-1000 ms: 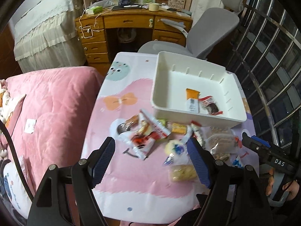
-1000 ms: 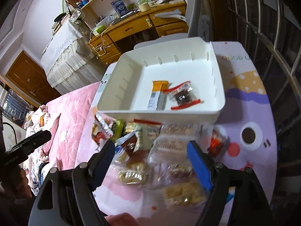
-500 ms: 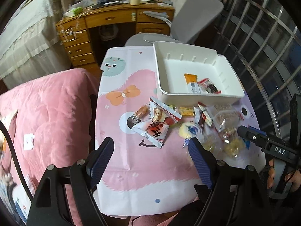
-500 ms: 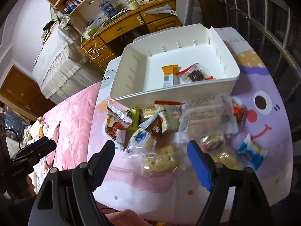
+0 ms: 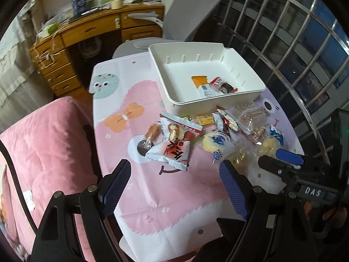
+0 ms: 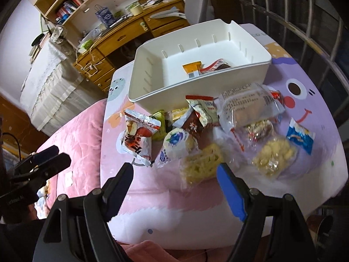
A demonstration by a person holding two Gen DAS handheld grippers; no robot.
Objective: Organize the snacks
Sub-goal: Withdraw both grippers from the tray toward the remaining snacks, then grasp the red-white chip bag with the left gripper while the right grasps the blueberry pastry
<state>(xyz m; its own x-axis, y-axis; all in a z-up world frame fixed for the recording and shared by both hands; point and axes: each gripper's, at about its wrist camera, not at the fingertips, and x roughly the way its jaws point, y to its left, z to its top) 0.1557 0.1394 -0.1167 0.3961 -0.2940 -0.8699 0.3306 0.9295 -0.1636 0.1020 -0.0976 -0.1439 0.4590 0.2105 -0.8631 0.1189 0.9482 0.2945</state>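
A white bin [image 5: 170, 91] [image 6: 139, 91] stands at the far side of the small table and holds an orange packet [image 5: 201, 83] and a red-edged dark snack [image 5: 224, 86]. A heap of several snack packets lies in front of it, among them a red and white packet [image 5: 174, 146] [image 6: 137, 139], a round blueberry cake [image 5: 218, 142] [image 6: 174, 142] and a yellow puffed bar [image 6: 202, 163]. My left gripper [image 5: 174, 183] is open and empty, above the table's near edge. My right gripper [image 6: 174, 187] is open and empty, above the yellow bar.
The table [image 5: 174, 207] has a pink cartoon cloth. A pink bed [image 5: 43, 142] lies on its left. A metal window grille [image 5: 305, 43] runs along the right. A grey chair [image 5: 187, 15] and a wooden desk [image 5: 91, 30] stand behind the table.
Both grippers have pulled back and up from the bin toward the table's near edge, so more of the snack heap shows. The snacks have not moved.
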